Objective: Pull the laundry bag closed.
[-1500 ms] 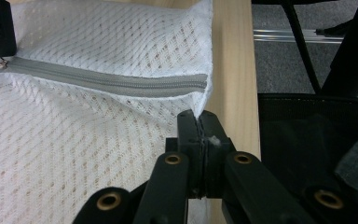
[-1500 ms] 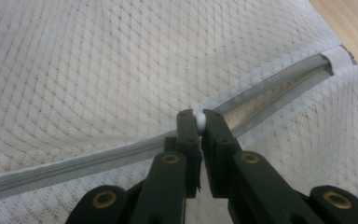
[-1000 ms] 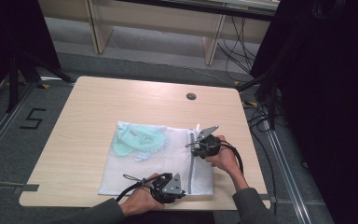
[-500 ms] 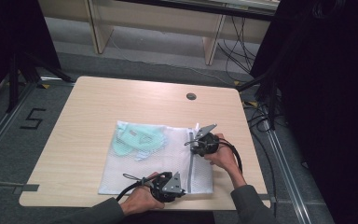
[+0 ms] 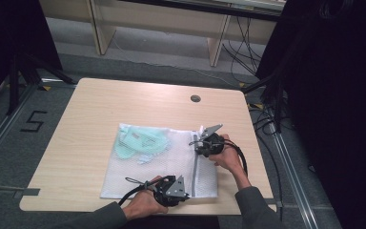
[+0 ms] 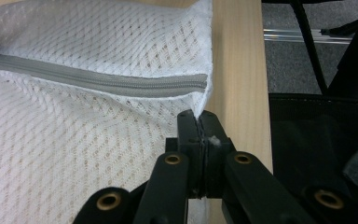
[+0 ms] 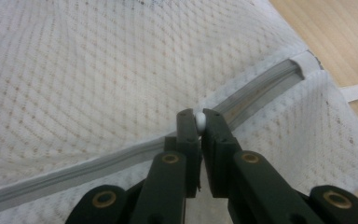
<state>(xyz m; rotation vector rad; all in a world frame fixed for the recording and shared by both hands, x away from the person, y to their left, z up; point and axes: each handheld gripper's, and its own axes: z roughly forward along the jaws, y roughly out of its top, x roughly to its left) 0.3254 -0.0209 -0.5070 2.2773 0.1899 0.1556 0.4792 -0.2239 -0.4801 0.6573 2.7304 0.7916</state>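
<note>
— Right, so where does the mesh laundry bag (image 5: 157, 167) lie?

— Flat on the table (image 5: 100, 109), toward the person's near edge, with a pale green garment (image 5: 136, 142) showing through the far left part of the mesh. Its grey zipper (image 6: 98, 81) runs along the bag's right side, from the near edge toward the far one.

— And the left gripper (image 6: 199, 122)?

— Clenched on the bag's near corner, just below the closed end of the zipper, right by the table's edge. That looks like the anchor.

— The right gripper (image 7: 196, 120)?

— Its jaws are pinched tight on a small white zipper pull (image 7: 199, 121), which sits partway along the track near the bag's far end.

— So how should the slide go?

— I'd judge the trick is tension: keep the left grip fixed and low so the track stays straight, and draw the pull along the line of the teeth, not upward. Lifting would bunch the soft mesh and could jam the slider. The pull is tiny, so a sideways tug may slip it from the pads; a steady, even draw seems safest.
</note>
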